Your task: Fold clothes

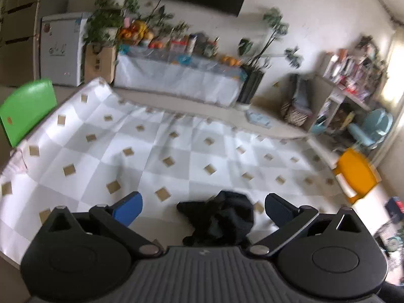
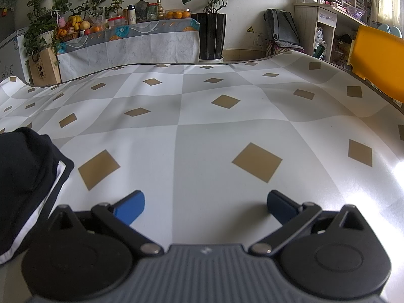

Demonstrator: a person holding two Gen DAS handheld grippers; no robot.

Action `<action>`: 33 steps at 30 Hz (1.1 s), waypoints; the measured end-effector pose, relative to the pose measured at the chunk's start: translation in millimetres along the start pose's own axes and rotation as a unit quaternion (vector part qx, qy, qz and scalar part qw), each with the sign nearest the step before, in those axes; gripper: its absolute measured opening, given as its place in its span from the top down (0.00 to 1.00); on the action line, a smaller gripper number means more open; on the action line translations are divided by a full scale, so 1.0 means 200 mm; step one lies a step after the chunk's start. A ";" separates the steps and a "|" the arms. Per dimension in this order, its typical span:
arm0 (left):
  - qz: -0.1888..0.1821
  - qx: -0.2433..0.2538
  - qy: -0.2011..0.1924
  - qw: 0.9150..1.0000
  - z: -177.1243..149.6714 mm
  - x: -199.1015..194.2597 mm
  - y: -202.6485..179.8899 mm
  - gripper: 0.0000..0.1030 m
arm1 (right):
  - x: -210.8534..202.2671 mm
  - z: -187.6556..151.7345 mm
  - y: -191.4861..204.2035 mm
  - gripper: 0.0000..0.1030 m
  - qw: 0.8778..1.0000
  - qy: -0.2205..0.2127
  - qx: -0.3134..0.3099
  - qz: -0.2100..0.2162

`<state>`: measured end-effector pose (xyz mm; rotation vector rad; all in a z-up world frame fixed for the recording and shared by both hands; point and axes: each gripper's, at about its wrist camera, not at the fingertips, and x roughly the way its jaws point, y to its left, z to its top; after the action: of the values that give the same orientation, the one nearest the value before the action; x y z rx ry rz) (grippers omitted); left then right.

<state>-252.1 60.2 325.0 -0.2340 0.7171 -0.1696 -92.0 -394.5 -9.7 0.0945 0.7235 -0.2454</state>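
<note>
A crumpled black garment (image 1: 219, 219) lies in a heap on the checked tablecloth (image 1: 141, 146), near the table's front edge. My left gripper (image 1: 203, 208) hovers high above it, open, with the heap showing between its blue fingers (image 1: 128, 208) and nothing held. In the right wrist view the same dark garment (image 2: 24, 174), with a white band along its hem, lies at the far left. My right gripper (image 2: 205, 207) stands open low over the bare tablecloth (image 2: 207, 116), to the right of the garment and apart from it.
A green chair (image 1: 26, 108) stands at the table's left side and an orange chair (image 1: 356, 174) (image 2: 378, 60) at its right. Beyond the table are a covered sideboard (image 2: 131, 43) with fruit and jars, a large potted plant (image 2: 210, 35), and shelves (image 1: 351, 75).
</note>
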 end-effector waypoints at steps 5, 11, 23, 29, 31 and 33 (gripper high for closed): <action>0.052 0.007 0.061 0.997 -0.13 0.49 -0.02 0.00 | 0.00 0.00 0.00 0.00 1.000 0.000 0.000 0.000; 0.074 -0.002 0.106 0.992 -0.22 0.84 0.02 0.00 | 0.00 0.00 0.00 0.00 1.000 0.000 -0.001 -0.001; 0.103 0.031 0.126 0.986 -0.31 1.12 -0.04 0.00 | -0.07 -0.05 0.05 0.00 1.000 0.009 0.015 -0.020; 0.109 0.044 0.137 0.984 -0.32 1.16 -0.01 0.00 | -0.19 0.03 0.12 0.00 0.998 0.064 0.001 -0.008; 0.118 0.052 0.132 0.983 -0.32 1.15 -0.01 0.00 | -0.28 0.07 0.15 0.00 0.998 0.057 0.001 -0.001; 0.117 0.058 0.131 0.983 -0.32 1.15 -0.01 0.00 | -0.39 0.12 0.18 0.00 0.999 0.042 0.006 0.014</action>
<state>-124.6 -5.4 134.8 -0.0138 0.9863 -0.0171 -123.7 -348.0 59.2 0.1270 0.8047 -0.2193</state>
